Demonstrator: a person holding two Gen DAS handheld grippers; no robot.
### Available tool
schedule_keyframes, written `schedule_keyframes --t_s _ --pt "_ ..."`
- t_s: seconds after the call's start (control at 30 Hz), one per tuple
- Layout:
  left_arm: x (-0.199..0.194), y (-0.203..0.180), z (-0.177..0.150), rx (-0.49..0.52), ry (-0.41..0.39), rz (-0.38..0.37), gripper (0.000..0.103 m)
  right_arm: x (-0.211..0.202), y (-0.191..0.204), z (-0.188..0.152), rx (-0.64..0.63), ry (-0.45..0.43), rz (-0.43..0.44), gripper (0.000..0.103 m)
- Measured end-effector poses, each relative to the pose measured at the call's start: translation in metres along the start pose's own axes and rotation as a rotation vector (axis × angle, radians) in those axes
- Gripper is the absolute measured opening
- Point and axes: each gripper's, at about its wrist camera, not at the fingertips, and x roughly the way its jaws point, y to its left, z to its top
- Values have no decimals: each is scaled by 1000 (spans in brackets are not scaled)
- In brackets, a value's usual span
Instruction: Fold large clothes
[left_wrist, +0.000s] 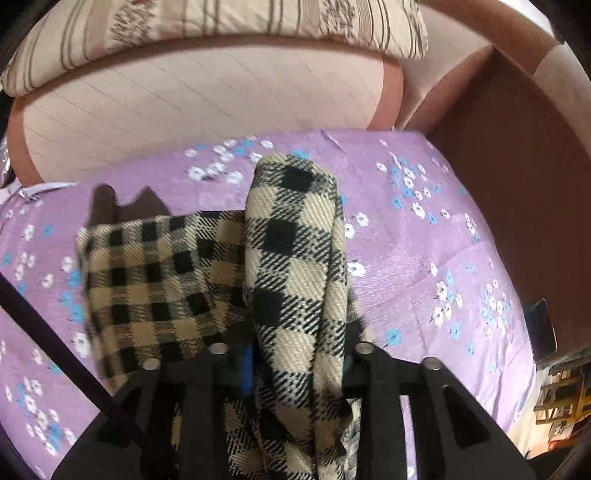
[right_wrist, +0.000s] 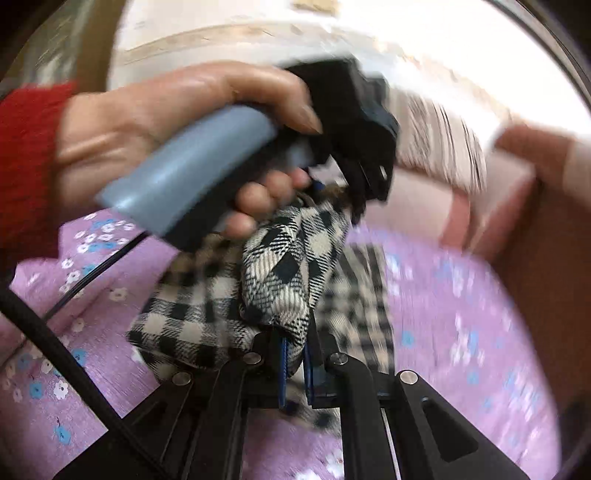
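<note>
A black-and-cream checked garment (left_wrist: 295, 258) hangs in the air above a purple flowered bed sheet (left_wrist: 424, 258). My left gripper (left_wrist: 295, 369) is shut on a thick fold of it, and the cloth covers the fingertips. In the right wrist view my right gripper (right_wrist: 295, 362) is shut on another bunch of the checked garment (right_wrist: 280, 280), with blue pads (right_wrist: 283, 369) on either side. The left gripper (right_wrist: 354, 177), held by a hand in a red sleeve, grips the same cloth just above and ahead.
A striped patterned pillow (left_wrist: 221, 29) lies on the pink padded headboard (left_wrist: 184, 110) at the far end of the bed. A brown wooden side panel (left_wrist: 517, 184) stands at the right. A black cable (right_wrist: 74, 369) crosses the sheet (right_wrist: 461, 314) at the left.
</note>
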Motion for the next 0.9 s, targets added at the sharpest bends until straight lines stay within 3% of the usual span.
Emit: schedule_keyframes --t_s 0.13,0.2,0.3,0.4,0.47,0.53,0.63,0.73,0.83,0.9 --pt "-12 -3 -2 -32 -20 -92 40 25 -31 -4 138 127 86 7" --pt "-31 -2 -3 -29 -61 -99 46 35 -46 -12 211 182 125 8" --pt "-63 2 -11 -28 -135 -63 62 35 -68 -10 278 233 276 12" --pt "-90 19 -32 -34 -198 8 69 18 -110 -2 385 177 389 30" --pt "-96 32 -46 -52 -216 47 69 12 -138 1 478 104 396 44" --pt "-98 50 -64 -80 -223 76 69 15 -152 9 535 48 369 44" --pt "-98 68 -87 -115 -218 94 69 37 -151 30 550 35 382 44" --pt "-89 77 -104 -146 -205 95 69 69 -139 40 512 78 409 53" --pt "-81 73 -112 -144 -197 113 69 110 -129 35 480 152 373 53" --pt "-80 70 -117 -140 -194 117 69 128 -132 24 520 184 436 37"
